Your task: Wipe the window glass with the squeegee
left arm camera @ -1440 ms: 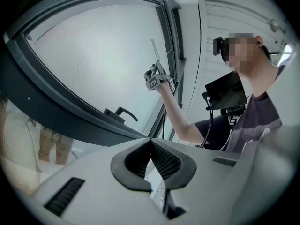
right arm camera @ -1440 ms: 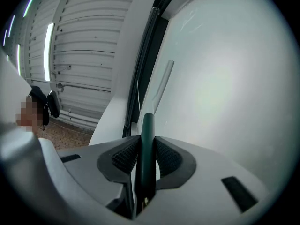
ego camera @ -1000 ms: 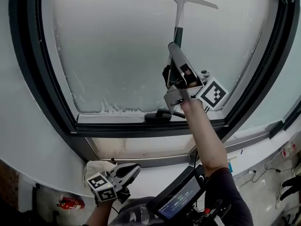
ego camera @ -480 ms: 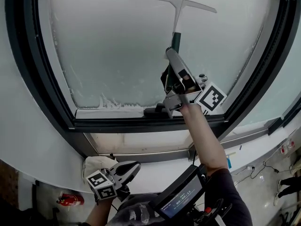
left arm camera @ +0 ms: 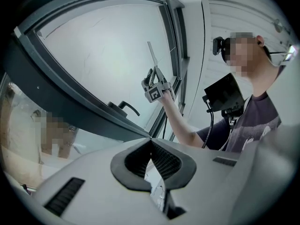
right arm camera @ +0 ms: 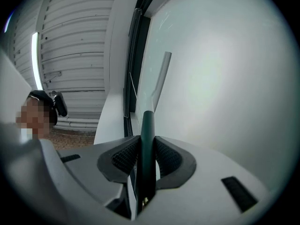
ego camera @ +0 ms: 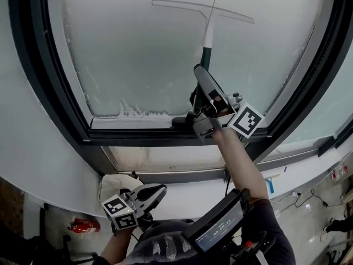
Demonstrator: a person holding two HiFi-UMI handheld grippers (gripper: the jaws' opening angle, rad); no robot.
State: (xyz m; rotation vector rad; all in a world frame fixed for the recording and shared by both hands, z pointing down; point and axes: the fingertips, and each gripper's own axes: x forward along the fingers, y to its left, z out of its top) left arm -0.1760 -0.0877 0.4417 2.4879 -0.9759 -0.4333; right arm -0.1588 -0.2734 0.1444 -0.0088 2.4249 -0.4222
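Note:
The squeegee [ego camera: 207,35] stands against the window glass [ego camera: 138,54], its long blade [ego camera: 202,10] lying across the upper pane and its dark green handle [right arm camera: 148,125] pointing down. My right gripper [ego camera: 199,69] is raised in front of the glass and is shut on that handle; in the right gripper view the handle runs up between the two pads [right arm camera: 123,155]. My left gripper [ego camera: 156,191] hangs low by the sill, away from the glass, jaws closed with nothing between them [left arm camera: 151,143]. In the left gripper view the right gripper [left arm camera: 155,80] and squeegee show far off.
A dark window frame [ego camera: 49,109] surrounds the pane, with a black window handle [ego camera: 182,120] on its lower rail just left of my right gripper. Frost-like residue [ego camera: 135,114] lines the bottom of the glass. A white cloth or bag [ego camera: 113,187] lies below the sill. A screen device [ego camera: 220,225] hangs at the person's chest.
The squeegee and my right gripper have come a little down the glass, the blade now lower in view. My left gripper has stayed low by the sill.

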